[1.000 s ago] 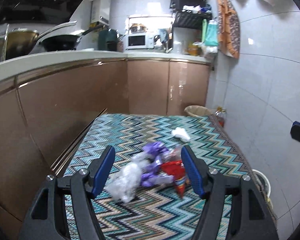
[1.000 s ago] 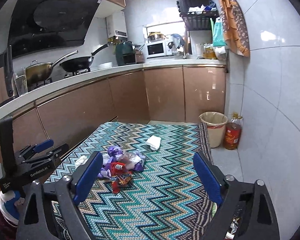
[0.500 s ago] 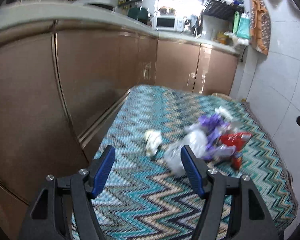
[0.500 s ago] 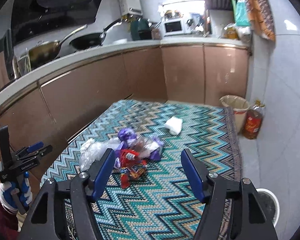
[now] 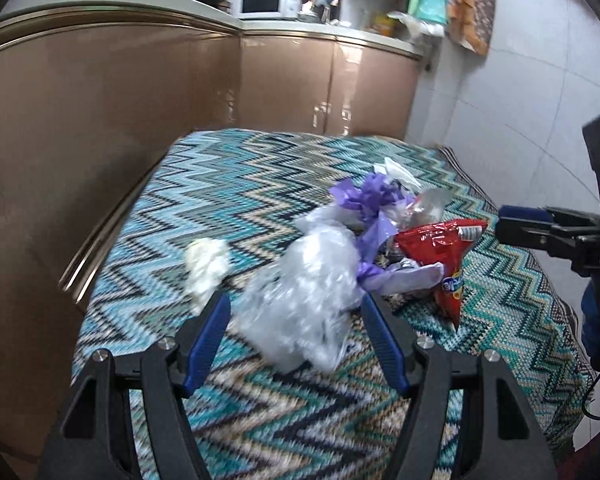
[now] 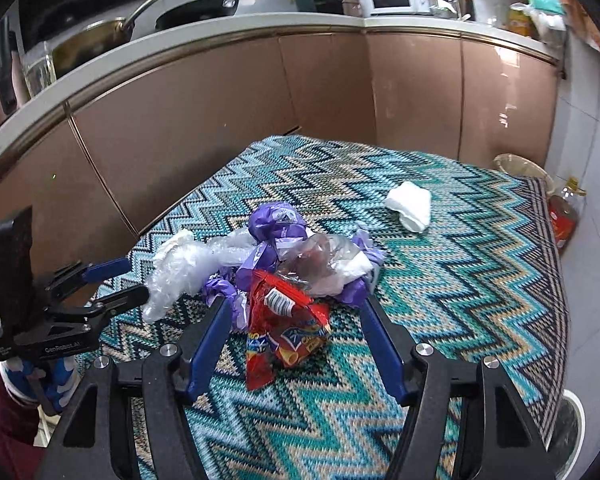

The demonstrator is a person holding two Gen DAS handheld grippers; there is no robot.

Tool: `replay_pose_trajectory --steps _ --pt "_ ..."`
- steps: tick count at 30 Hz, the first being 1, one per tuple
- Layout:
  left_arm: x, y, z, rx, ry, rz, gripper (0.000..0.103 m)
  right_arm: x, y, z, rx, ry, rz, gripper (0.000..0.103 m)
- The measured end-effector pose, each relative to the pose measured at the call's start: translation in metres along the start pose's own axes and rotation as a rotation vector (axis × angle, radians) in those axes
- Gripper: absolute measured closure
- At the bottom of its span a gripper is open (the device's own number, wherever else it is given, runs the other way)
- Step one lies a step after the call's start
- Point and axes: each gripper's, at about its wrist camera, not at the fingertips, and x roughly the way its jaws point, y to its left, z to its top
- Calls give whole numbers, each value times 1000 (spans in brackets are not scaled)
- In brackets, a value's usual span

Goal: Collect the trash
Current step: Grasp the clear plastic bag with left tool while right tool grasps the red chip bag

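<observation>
The left gripper (image 5: pixel 294 336) stood released around a crumpled clear plastic bag (image 5: pixel 308 280), light and slippery, best pinched mid-bulk. The right gripper (image 6: pixel 292 332), also released, framed a crinkly red foil snack packet (image 6: pixel 288 320) at 12 o'clock.

On the zigzag cloth (image 6: pixel 480 280) lay one red snack bag (image 6: pixel 288 320), one clear plastic bag (image 5: pixel 304 292), two white tissue wads (image 6: pixel 410 206) (image 5: pixel 206 264) and a tangle of purple wrappers (image 6: pixel 274 226), uncountable; two grippers (image 5: pixel 296 336) (image 6: pixel 292 332) stood over them.
</observation>
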Motion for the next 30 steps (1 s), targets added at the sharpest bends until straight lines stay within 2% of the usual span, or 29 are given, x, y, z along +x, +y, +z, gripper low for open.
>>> replay_pose_trajectory --steps 3,5,6,9,12,13,16,22,30 --pt "14 1 5 -2 18 -13 37 13 -2 3 -8 10 20 39" --pt "22 4 6 -21 33 -24 37 21 -3 4 -12 20 32 43" --pt "25 5 5 -29 40 -29 39 24 -3 4 -12 27 39 44" --pt "35 10 3 -49 74 -48 54 35 -6 0 -2 51 61 48" --pt "41 10 0 -67 96 -59 64 42 -7 -4 11 71 90 60" --pt "41 11 -1 -72 98 -65 68 43 -7 -5 11 72 100 67" --pt "40 9 -2 -86 95 -77 75 42 -4 -6 -5 77 106 78" --pt "22 8 -5 -99 64 -95 82 25 0 -9 -17 48 106 83" --pt "-14 12 -7 -134 1 -135 84 -15 3 -13 2 -20 79 84"
